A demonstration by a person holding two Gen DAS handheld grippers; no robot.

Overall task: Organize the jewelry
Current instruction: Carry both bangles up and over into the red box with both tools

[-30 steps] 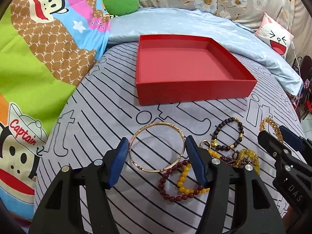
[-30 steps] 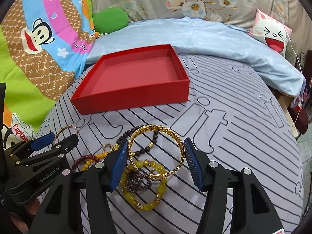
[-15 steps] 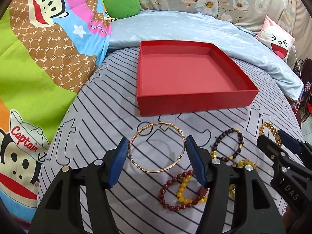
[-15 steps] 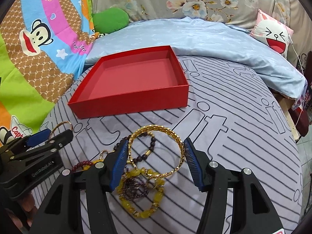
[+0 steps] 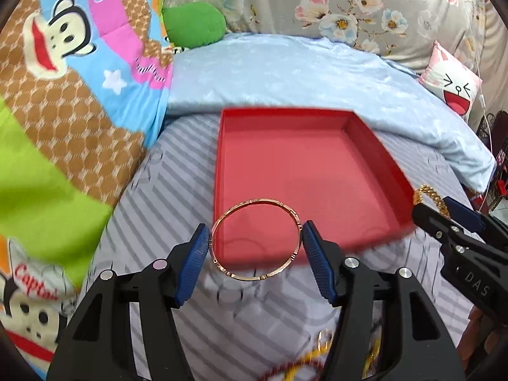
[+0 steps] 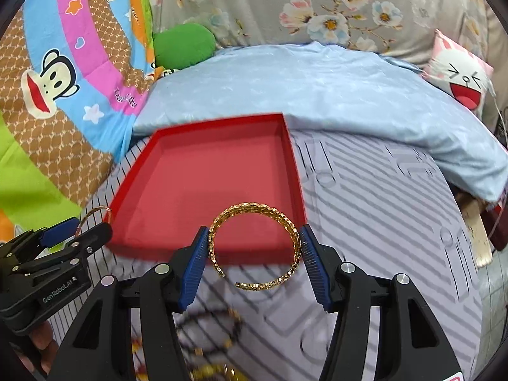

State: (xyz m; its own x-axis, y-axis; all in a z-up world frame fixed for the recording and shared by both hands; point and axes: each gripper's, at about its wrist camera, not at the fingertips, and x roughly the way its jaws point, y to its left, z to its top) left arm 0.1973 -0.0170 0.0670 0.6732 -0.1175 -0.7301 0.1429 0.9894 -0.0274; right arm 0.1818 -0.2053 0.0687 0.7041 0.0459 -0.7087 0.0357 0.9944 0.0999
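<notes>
The left gripper (image 5: 255, 249) is about half open, its 2 blue pads pressed against opposite sides of a thin rose-gold bangle (image 5: 255, 239), which it holds clear of the bed. The far half of the bangle overlaps the near edge of the red box (image 5: 374, 146) just ahead of the fingers. The right gripper (image 6: 254, 255) is also about half open and clamps a wider, woven gold cuff bracelet (image 6: 255, 247) between its 2 pads, with the cuff's gap facing back toward the gripper. This bracelet too hangs over the box's near wall, toward its right corner. The box sits on a grey striped bedsheet (image 6: 381, 222), and nothing shows on the visible part of its floor. Behind and below both grippers, blurred beaded bracelets (image 6: 209, 324) lie on the sheet. Beyond the box lies a light blue blanket (image 5: 285, 73).
</notes>
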